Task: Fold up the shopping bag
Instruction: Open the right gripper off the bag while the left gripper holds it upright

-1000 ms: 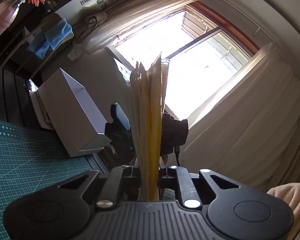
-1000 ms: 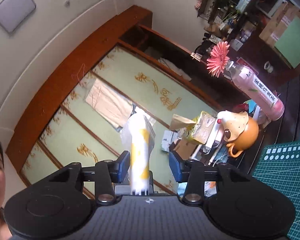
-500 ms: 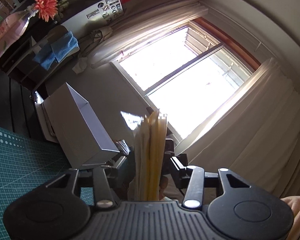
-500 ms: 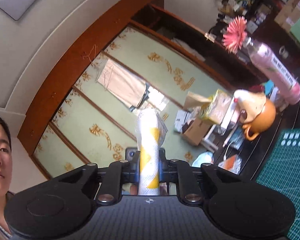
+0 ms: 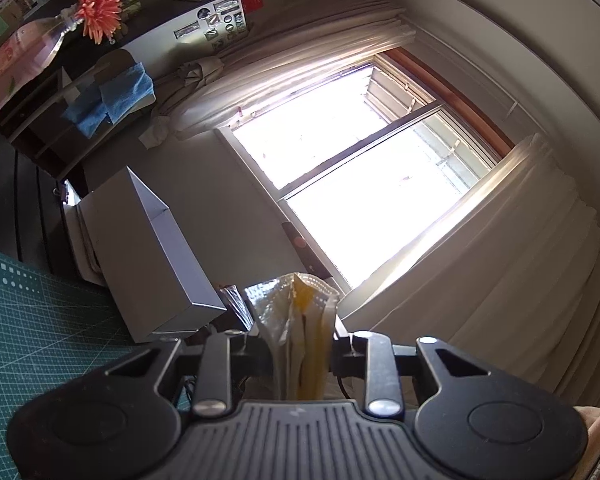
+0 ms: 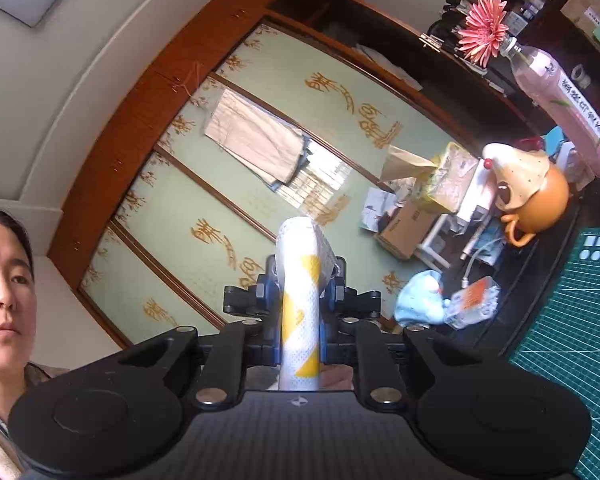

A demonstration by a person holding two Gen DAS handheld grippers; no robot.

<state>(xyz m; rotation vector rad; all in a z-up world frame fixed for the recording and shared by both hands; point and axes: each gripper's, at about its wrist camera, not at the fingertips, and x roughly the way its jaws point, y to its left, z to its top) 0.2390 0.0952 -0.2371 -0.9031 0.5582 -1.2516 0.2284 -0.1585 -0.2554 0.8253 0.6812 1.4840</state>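
Observation:
The shopping bag is white with yellow patches, gathered into a narrow folded bundle. In the left wrist view its layered edge stands up between the jaws of my left gripper, which is shut on it. In the right wrist view the bundle is a rounded fold clamped by my right gripper, also shut on it. Both grippers are raised and tilted upward, away from the green cutting mat.
A grey open box stands beside the mat, with a bright window and curtains behind. In the right wrist view a flower in a bottle, an orange teapot and clutter sit by the mat's edge. A person's face is at left.
My right gripper closed from open onto the bag bundle. My left gripper stayed shut; less of the bag now sticks out above its jaws. Both views tilted slightly.

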